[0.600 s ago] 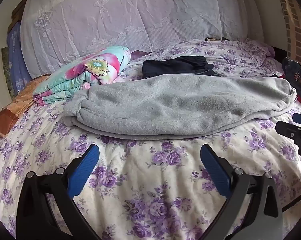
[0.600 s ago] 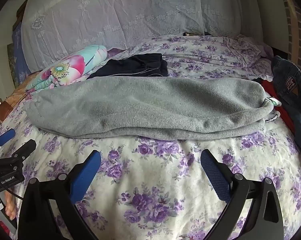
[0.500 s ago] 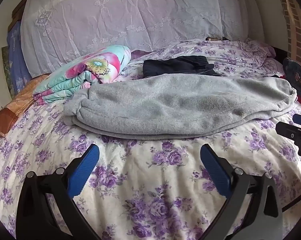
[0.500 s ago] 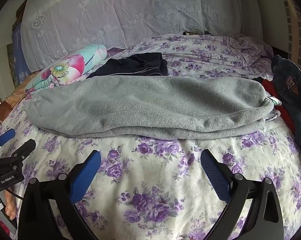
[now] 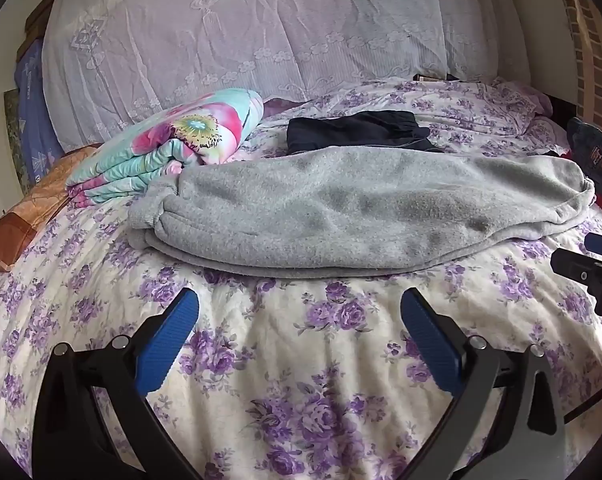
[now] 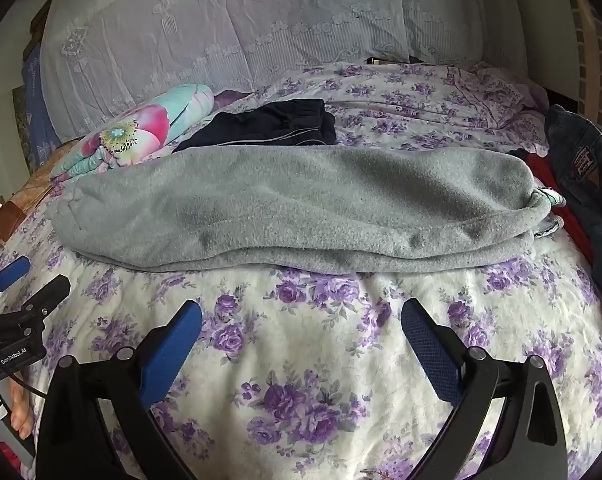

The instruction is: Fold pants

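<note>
Lying lengthwise across mid-frame on the bed (image 5: 301,360), the pants (image 5: 341,216) are already doubled leg on leg, so both ends are reachable. Left gripper (image 5: 299,332) and right gripper (image 6: 301,336) hover low in frame, jaws wide and empty, probably ready to grab.

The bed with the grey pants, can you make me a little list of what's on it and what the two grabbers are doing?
surface: bed with purple-flower sheet
main item: grey pants, lying long across the bed, legs stacked
behind pants: dark folded garment
at one end of pants: flowery folded quilt
at other end of pants: jeans and something red
left gripper: open, above the sheet, holding nothing
right gripper: open, above the sheet, holding nothing
</note>
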Available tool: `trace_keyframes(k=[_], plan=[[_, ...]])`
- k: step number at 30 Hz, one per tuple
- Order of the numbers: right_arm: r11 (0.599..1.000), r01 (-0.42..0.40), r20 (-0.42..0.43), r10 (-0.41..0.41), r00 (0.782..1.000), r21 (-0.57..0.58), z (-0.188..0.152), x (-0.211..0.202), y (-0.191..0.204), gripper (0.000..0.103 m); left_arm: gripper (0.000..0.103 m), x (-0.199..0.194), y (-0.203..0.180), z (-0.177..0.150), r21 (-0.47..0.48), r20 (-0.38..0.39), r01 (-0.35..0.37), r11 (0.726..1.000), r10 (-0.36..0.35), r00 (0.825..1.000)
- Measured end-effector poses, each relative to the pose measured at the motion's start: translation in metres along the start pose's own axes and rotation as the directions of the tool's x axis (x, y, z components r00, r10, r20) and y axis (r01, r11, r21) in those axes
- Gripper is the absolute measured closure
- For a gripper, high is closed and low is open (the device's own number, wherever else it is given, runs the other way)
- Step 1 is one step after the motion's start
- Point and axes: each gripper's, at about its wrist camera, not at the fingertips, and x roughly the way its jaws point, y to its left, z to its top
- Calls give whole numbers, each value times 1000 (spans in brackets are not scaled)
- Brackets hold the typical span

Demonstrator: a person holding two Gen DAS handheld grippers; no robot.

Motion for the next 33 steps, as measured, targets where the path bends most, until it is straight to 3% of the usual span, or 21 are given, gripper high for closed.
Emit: trace_keyframes(k=[33], plan=[[1000, -9, -31, 9, 999, 15, -3, 4, -2, 3, 4, 3, 6, -4, -8, -8, 5, 1000, -5, 1000]])
